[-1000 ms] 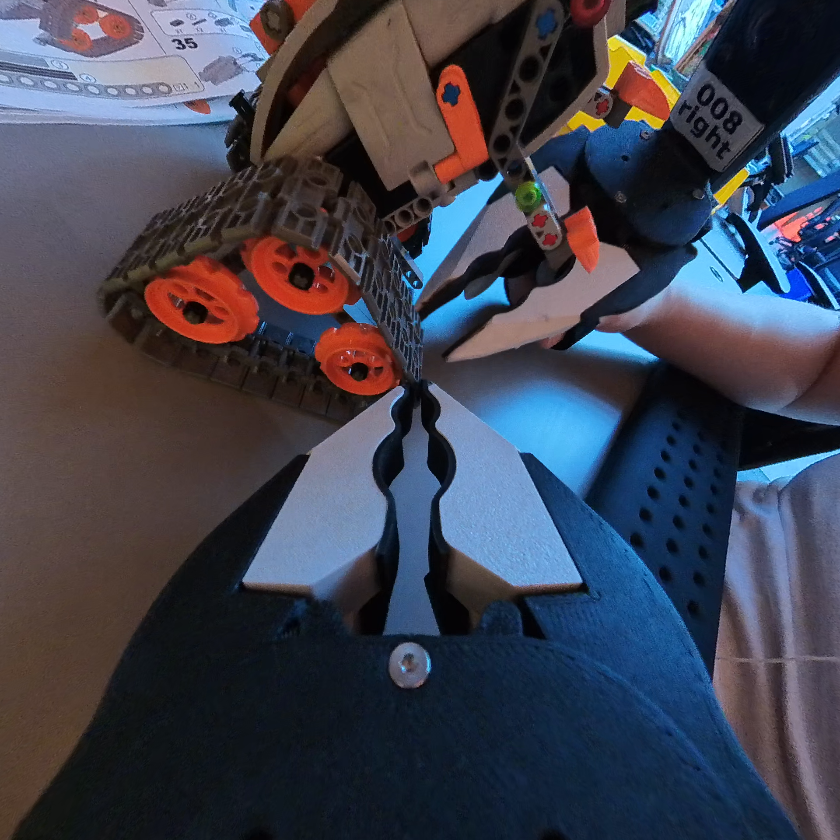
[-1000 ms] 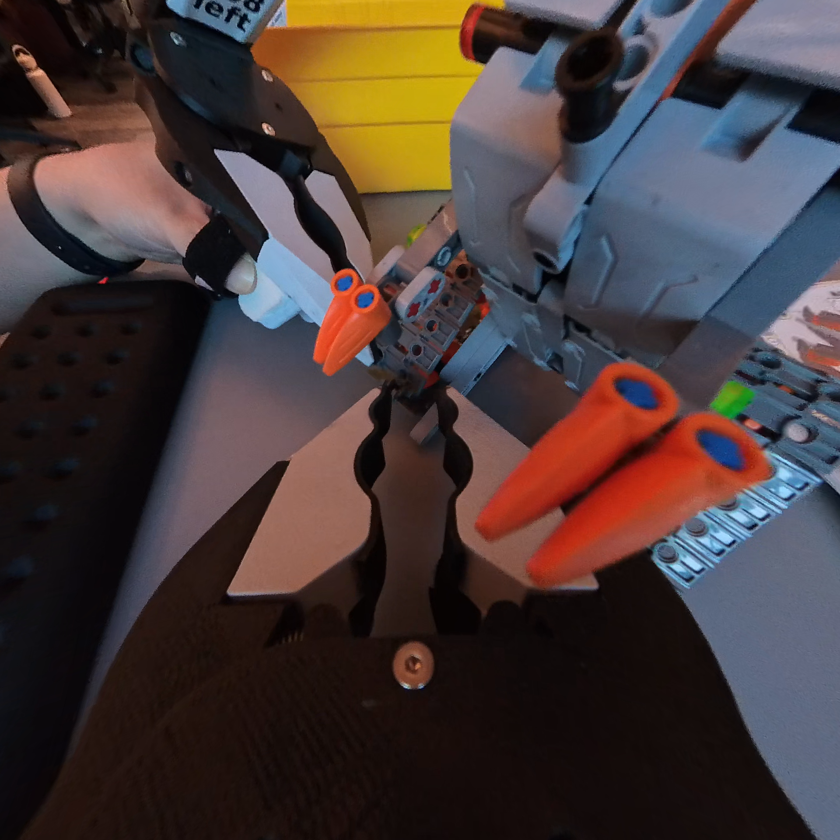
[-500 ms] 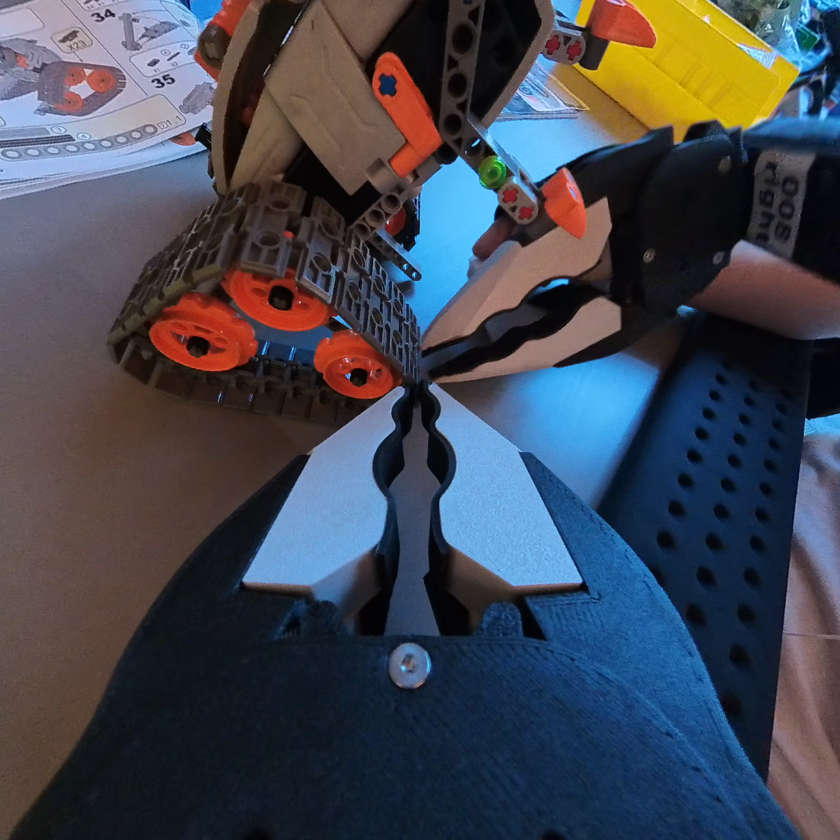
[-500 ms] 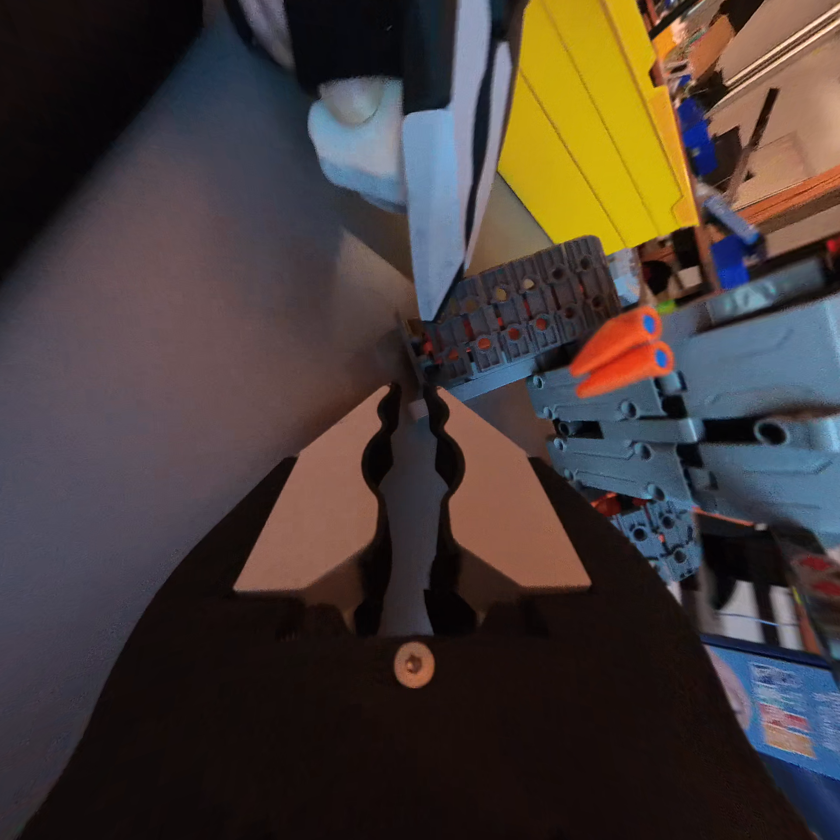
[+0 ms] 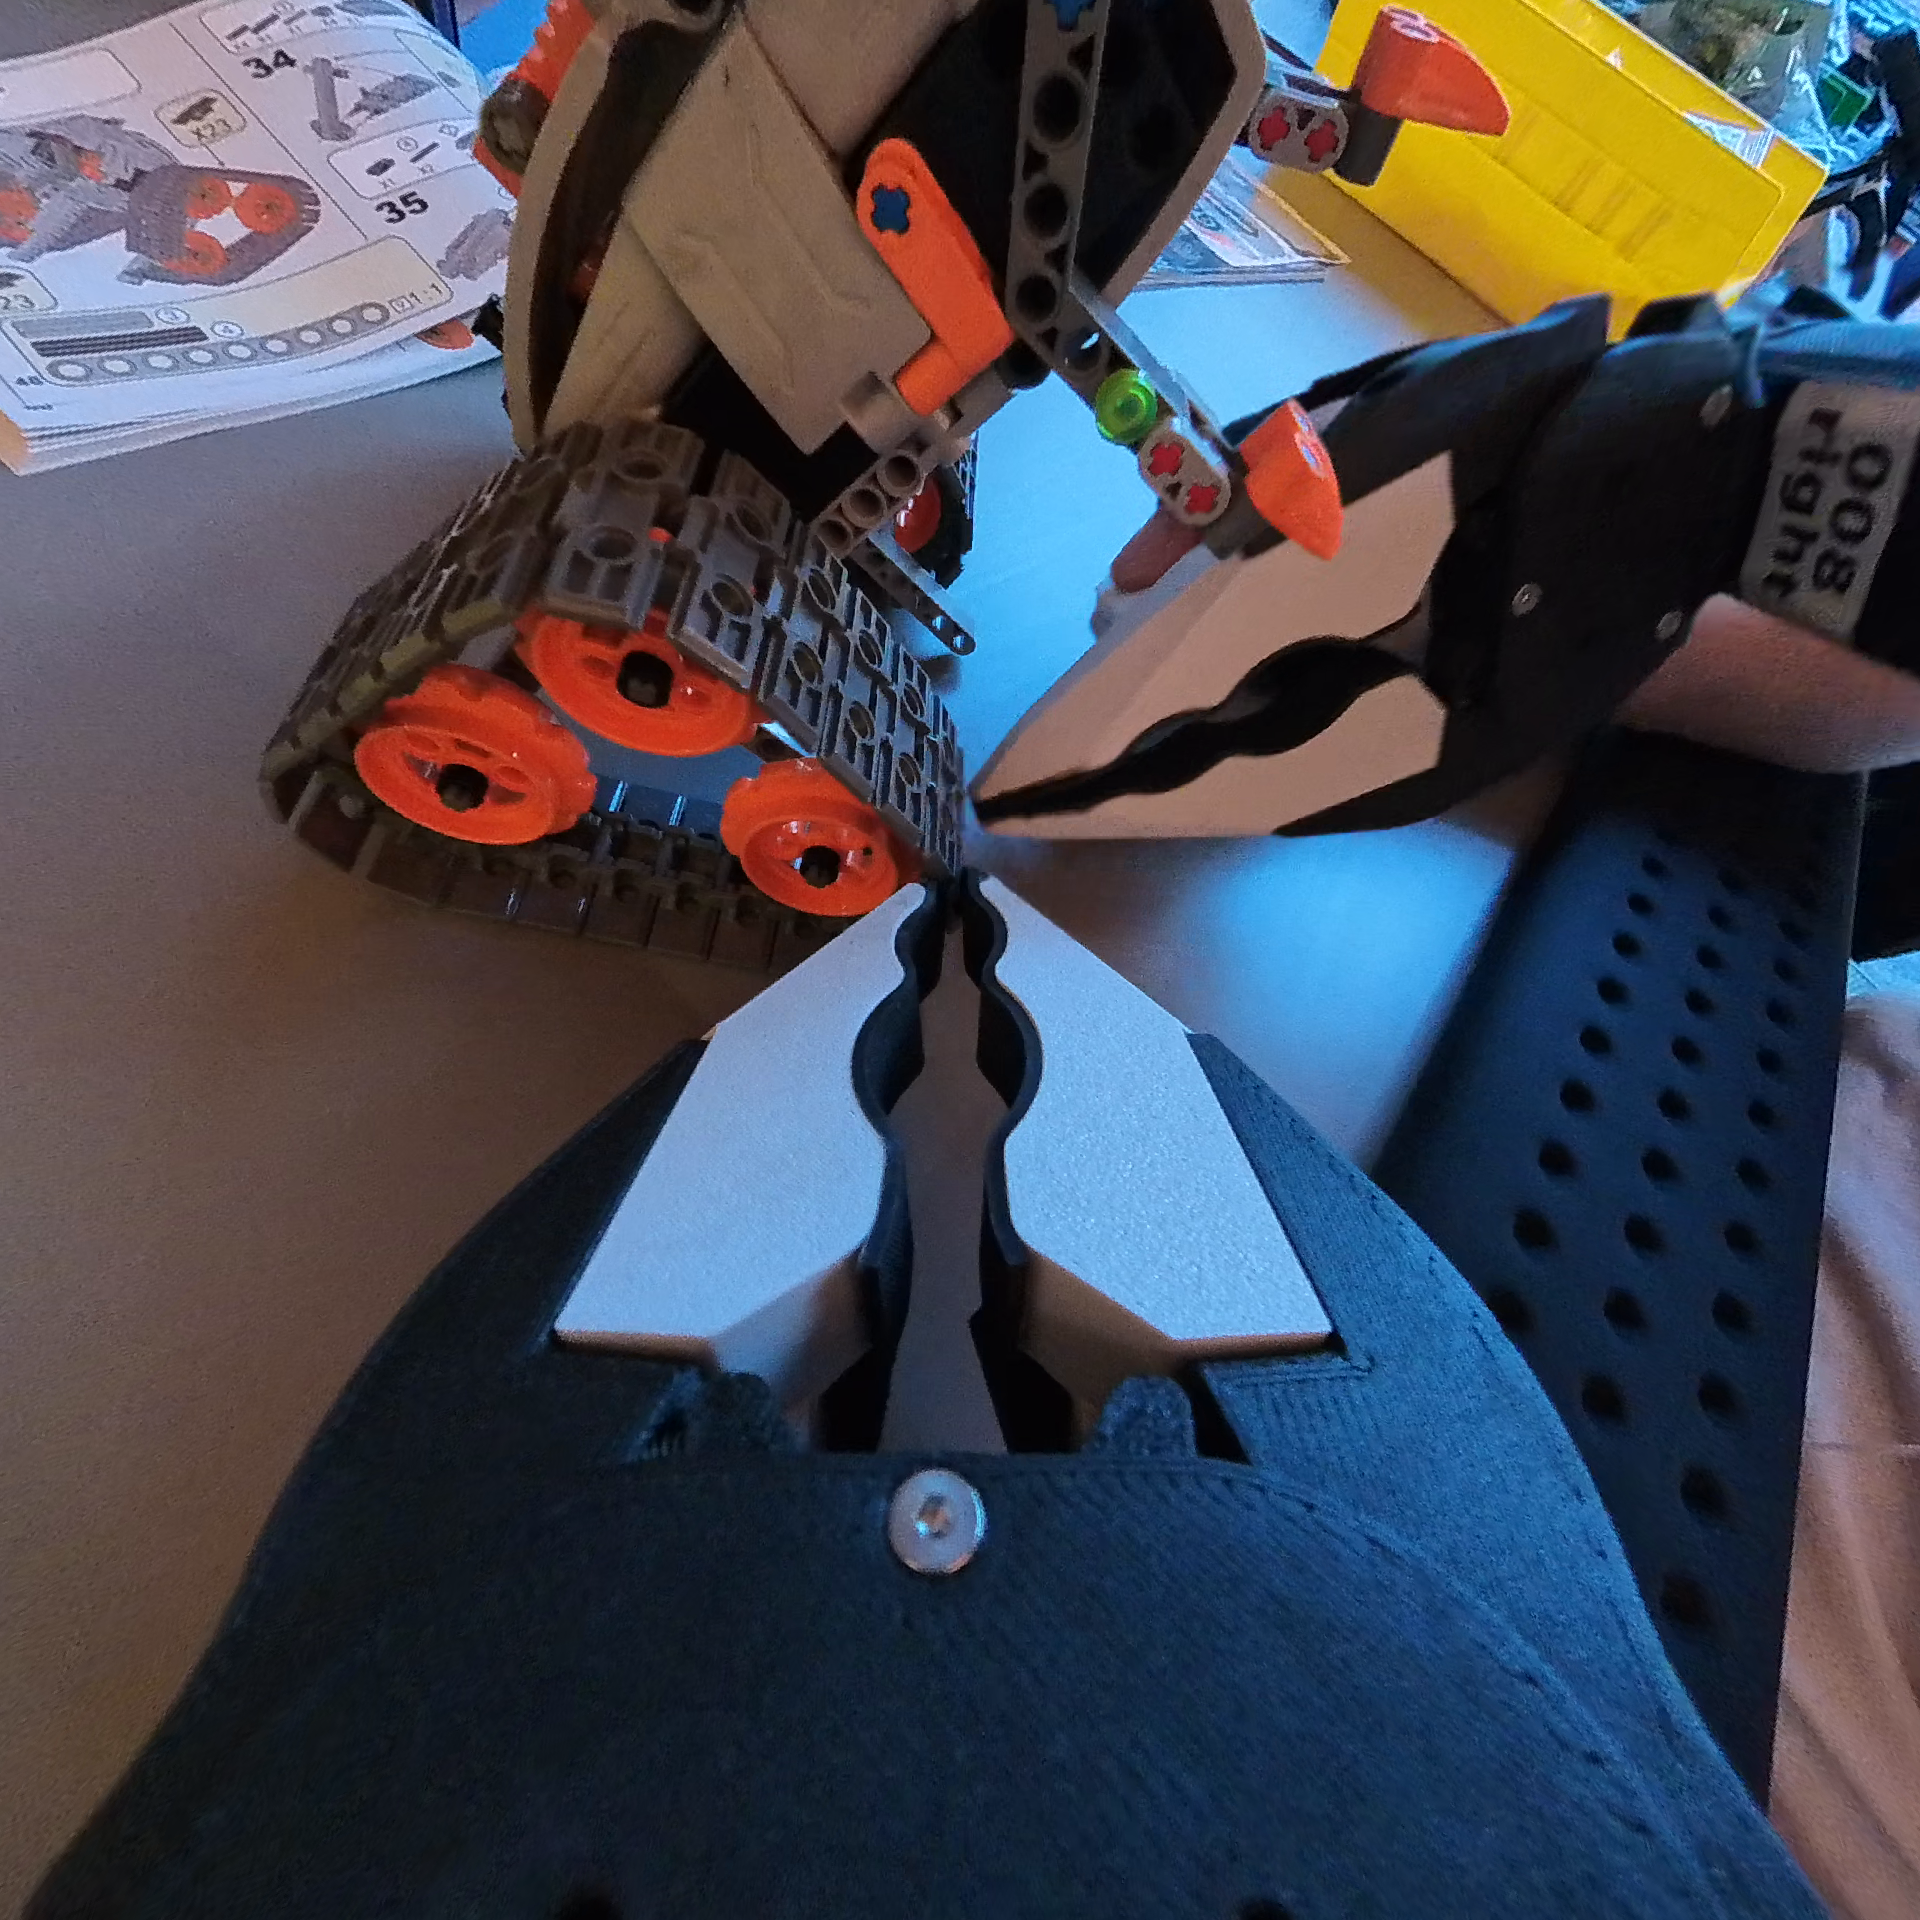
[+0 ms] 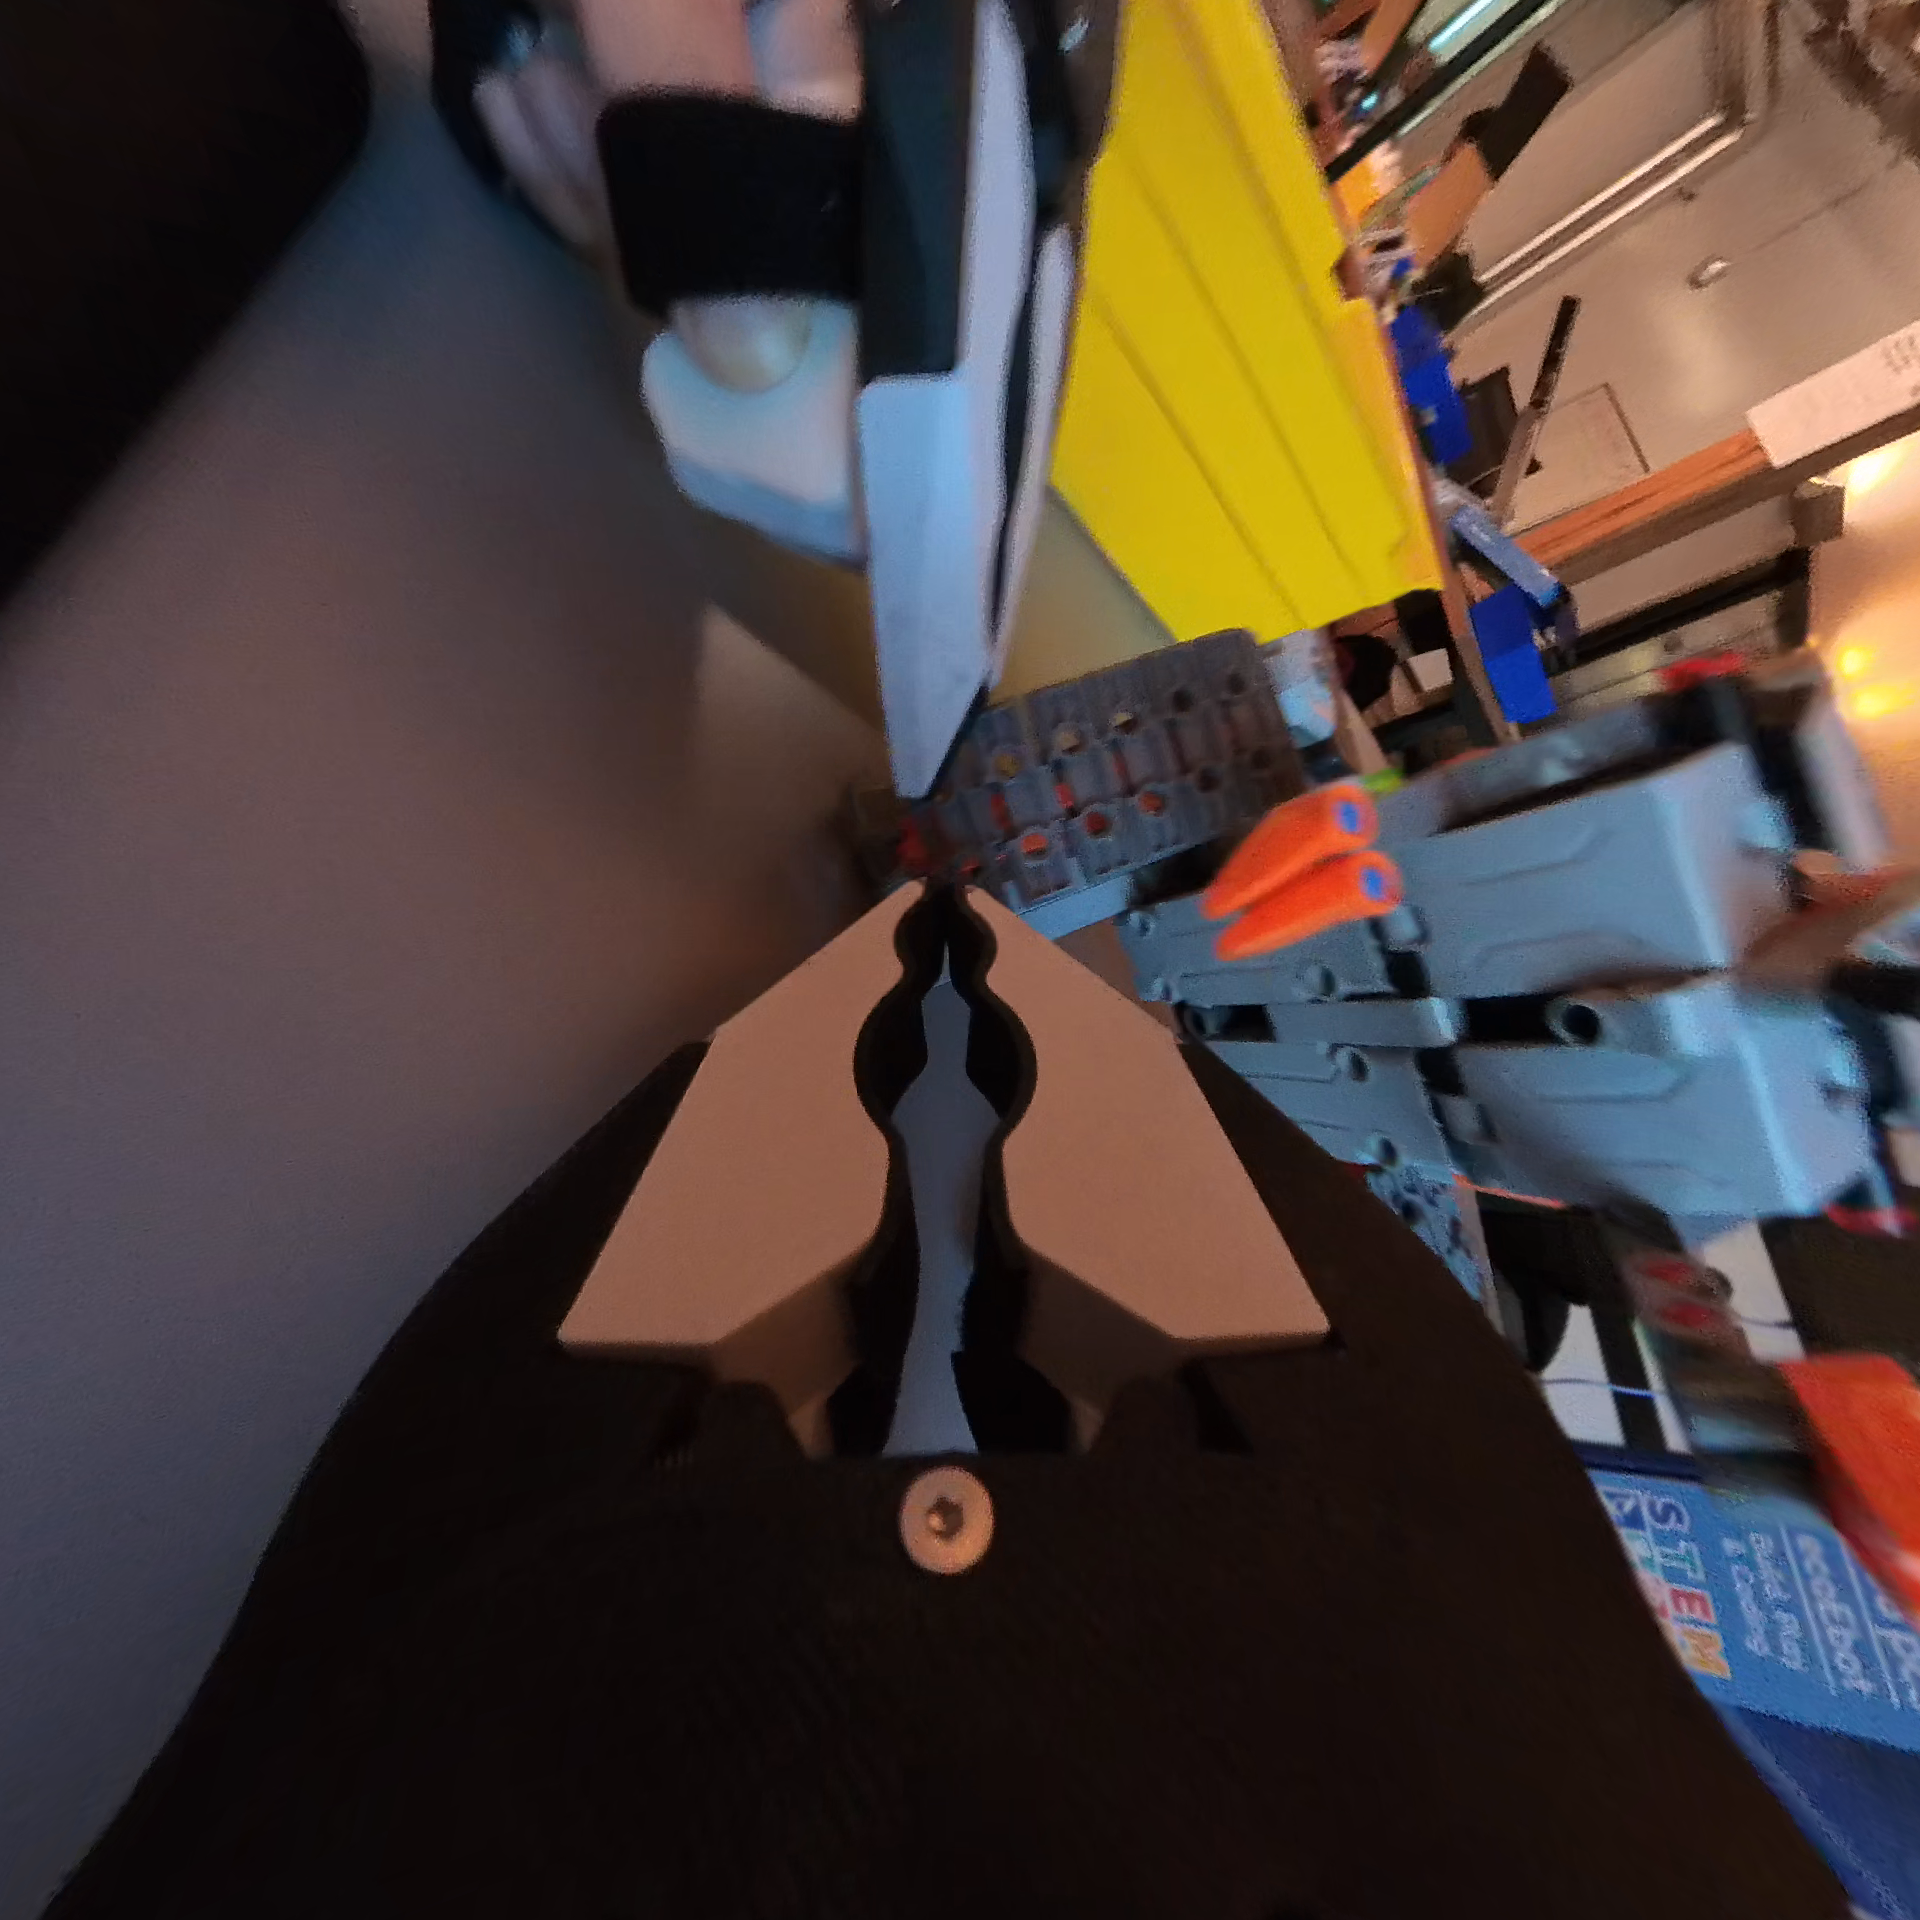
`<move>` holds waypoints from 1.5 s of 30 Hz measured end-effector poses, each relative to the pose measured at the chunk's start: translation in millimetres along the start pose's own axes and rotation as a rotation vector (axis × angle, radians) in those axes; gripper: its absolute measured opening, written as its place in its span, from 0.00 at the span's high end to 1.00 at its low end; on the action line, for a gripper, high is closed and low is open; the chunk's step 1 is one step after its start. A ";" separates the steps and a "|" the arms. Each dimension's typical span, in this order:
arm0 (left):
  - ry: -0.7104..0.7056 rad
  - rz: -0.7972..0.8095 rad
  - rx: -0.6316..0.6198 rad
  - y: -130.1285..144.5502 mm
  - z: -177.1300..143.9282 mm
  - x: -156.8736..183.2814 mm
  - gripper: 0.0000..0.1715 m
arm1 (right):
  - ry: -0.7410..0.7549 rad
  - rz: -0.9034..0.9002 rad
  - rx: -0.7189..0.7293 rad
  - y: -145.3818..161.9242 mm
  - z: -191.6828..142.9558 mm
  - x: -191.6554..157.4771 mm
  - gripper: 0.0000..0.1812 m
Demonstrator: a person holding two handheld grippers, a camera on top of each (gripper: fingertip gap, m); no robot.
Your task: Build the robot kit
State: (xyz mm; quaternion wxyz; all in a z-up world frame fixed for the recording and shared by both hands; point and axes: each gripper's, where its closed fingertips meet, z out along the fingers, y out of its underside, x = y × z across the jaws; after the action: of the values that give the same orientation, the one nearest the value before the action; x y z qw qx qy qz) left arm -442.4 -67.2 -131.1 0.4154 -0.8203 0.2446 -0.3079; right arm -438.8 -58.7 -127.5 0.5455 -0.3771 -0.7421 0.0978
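Grey tabletop (image 5: 208, 1039) fills the near ground, with an open instruction booklet (image 5: 208, 229) at the far left, a yellow box (image 5: 1558, 177) at the far right and cluttered shelving beyond. A brick-built tracked vehicle (image 5: 748, 260) stands on the table, tipped up at an angle. Its grey track (image 5: 727, 582) loops round three orange wheels (image 5: 468, 758), and orange cones (image 6: 1299, 883) stick out from its grey body. The left gripper (image 5: 953, 894) comes in low, its claw closed to a thin slit, with the tips right against the near corner of the track beside the smallest wheel. Whether a link is pinched between them cannot be told. The right gripper (image 6: 945, 904) comes in from the side, its claw likewise drawn almost together, with the tips meeting that same corner just above the left one. The right wrist view is blurred there, so any hold on the track is uncertain. The two gripper tips sit just beside each other, close to touching. A black perforated panel (image 5: 1662, 1143) lies at the table's right edge, and a blue box (image 6: 1766, 1621) sits near the vehicle's far side.
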 end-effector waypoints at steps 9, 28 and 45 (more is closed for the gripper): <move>0.035 -0.047 -0.001 0.4 -1.1 -0.9 1.00 | -0.120 -0.015 0.002 2.6 -5.6 -18.5 0.98; 0.054 -0.062 -0.004 0.8 -0.7 1.0 1.00 | 0.008 -0.251 -0.080 10.8 8.0 -13.4 0.98; 0.083 0.089 -0.030 -3.9 -13.9 14.7 0.99 | -0.267 0.314 -0.045 -10.1 -6.2 -11.3 0.98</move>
State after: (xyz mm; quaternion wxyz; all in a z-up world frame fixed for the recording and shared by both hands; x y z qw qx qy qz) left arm -441.4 -82.2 -116.9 0.4059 -0.8011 0.3025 -0.3193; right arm -436.6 -74.9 -127.8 0.4117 -0.4840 -0.7419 0.2141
